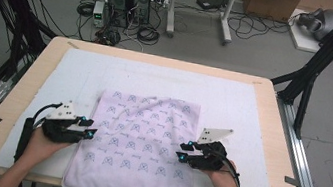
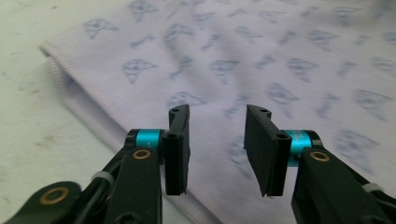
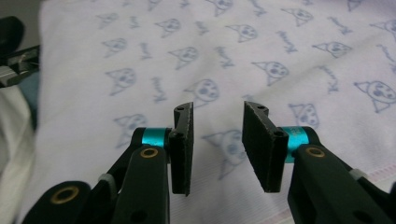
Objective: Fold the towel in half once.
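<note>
A pale purple towel (image 1: 138,145) with little blue cat faces was seen in the lower middle of the high view. It was folded and laid flat on a white mat (image 1: 234,99), and the mat was spread over the wooden counter (image 1: 276,141). The near edge of the towel hung close to the bottom edge of the counter.

The left tool (image 1: 88,128) was held at the left side of the towel, in the lower left of the picture. Its jaws were partly open, and nothing was held between them. In the left gripper view, only the towel (image 2: 261,60) was seen past the gap, with its folded edge at the upper left.

The right tool (image 1: 185,150) was held at the right side of the towel, in the lower right. Its jaws were also partly open and empty. In the right gripper view, the towel (image 3: 261,51) lay flat under them.

Things could still go wrong from here. If only the top layer were pinched, the fold might be pulled apart. If one side were lifted before the other, the towel could be left crooked or bunched. If it were dragged toward the person, it might slip off the counter.
</note>
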The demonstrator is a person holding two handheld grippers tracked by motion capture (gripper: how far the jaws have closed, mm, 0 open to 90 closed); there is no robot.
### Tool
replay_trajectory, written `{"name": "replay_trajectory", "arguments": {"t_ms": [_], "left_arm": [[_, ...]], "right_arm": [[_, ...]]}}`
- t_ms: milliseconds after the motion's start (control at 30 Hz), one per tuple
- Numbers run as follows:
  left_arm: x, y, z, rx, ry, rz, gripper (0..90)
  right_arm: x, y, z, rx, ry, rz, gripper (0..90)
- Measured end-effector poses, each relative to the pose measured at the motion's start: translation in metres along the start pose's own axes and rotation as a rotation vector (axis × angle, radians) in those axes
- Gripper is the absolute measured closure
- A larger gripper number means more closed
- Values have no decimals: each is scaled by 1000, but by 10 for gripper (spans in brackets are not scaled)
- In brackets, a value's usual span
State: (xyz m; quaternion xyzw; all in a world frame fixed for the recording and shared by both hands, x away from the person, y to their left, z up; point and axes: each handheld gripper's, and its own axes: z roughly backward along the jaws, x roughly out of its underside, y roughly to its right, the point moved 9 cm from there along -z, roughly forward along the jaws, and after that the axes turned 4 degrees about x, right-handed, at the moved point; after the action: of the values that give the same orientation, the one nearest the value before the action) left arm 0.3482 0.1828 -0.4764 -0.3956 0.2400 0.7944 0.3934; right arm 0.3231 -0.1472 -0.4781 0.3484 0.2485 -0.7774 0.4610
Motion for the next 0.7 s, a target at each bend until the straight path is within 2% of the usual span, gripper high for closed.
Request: {"name": "replay_trajectory", "arguments": {"t_ms": [100, 167, 267, 367, 467, 533, 600, 667, 700], "left_arm": [[-7, -18, -9, -20, 21, 41, 591], [-14, -32, -17, -56, 12, 50, 584], [-27, -49, -27, -77, 15, 70, 589], [-41, -66, -34, -92, 33, 87, 608], [-51, -83, -42, -90, 30, 115, 610], [-53, -93, -46, -85, 19, 140, 597], [-53, -102, -51, -100, 24, 157, 563], [-49, -110, -57, -83, 23, 204, 517], [-47, -112, -61, -80, 7, 211, 494]], "right_arm": [[2, 6, -8, 20, -27, 6, 615], [1, 12, -11, 37, -29, -3, 610], [-2, 21, -15, 57, -23, -19, 597], [-4, 31, -18, 78, -22, -27, 585], [-4, 39, -21, 92, -14, -49, 579], [-4, 43, -23, 95, -8, -57, 575], [-5, 45, -24, 100, -2, -57, 572], [-6, 46, -24, 99, -1, -59, 568], [-7, 46, -23, 99, 1, -59, 566]]}}
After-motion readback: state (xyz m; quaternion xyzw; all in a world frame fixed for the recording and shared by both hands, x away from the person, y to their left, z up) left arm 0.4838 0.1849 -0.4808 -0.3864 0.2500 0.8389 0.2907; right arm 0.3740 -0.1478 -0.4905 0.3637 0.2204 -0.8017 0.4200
